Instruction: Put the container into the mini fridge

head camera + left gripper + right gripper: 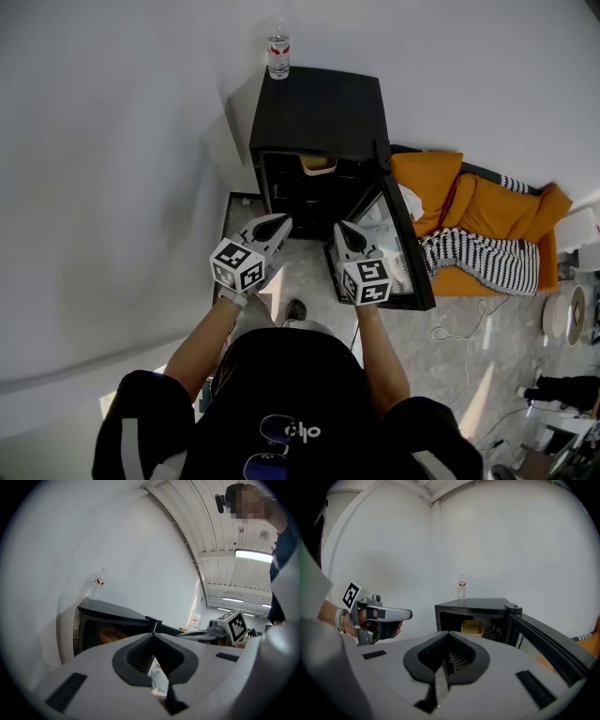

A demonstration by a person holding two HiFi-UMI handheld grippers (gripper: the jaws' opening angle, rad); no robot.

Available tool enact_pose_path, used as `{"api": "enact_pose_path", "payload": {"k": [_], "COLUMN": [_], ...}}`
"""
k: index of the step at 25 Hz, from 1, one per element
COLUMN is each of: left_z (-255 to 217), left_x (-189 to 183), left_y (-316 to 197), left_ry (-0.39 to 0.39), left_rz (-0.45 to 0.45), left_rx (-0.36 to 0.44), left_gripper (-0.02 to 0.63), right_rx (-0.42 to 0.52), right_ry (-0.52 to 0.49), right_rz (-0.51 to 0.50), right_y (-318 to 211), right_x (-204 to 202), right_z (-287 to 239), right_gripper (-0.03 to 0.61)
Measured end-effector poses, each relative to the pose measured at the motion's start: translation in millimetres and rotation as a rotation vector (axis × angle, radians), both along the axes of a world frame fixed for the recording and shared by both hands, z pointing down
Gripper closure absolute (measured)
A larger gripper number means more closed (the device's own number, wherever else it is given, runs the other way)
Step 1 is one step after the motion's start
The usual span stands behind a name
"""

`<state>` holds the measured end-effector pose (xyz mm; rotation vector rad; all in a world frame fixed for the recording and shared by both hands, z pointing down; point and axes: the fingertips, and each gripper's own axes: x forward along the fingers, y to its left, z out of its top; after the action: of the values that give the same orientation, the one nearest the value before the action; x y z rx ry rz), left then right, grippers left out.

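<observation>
The yellow container [319, 165] already sits inside the open mini fridge [319, 112], at 12 o'clock from both claws. The left claw [277, 223] and right claw [346, 230] are both closed and hold nothing. I think the door [405, 246], at 2 o'clock, should now be pushed slowly near its far edge. The bottle [278, 54] on top has a red label, too small to read.

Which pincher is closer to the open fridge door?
Right. The right gripper hangs just beside the door; the left gripper is farther off, at the left front of the fridge.
</observation>
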<state>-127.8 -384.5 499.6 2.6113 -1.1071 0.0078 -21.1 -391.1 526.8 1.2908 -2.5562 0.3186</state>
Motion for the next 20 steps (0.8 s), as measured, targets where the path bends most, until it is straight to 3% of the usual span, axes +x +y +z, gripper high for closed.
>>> {"api": "enact_pose_path", "payload": {"k": [20], "left_z": [6.0], "left_x": [1.9], "left_y": [2.8], "left_ry": [0.006], "left_rz": [0.003], "left_rx": [-0.019], "left_gripper": [0.609], "right_rx": [0.009], "right_ry": [0.012], "right_rz": [-0.027], "right_y": [-3.4], "right_x": [1.2], "right_z": [0.2], "right_gripper": [0.571]}}
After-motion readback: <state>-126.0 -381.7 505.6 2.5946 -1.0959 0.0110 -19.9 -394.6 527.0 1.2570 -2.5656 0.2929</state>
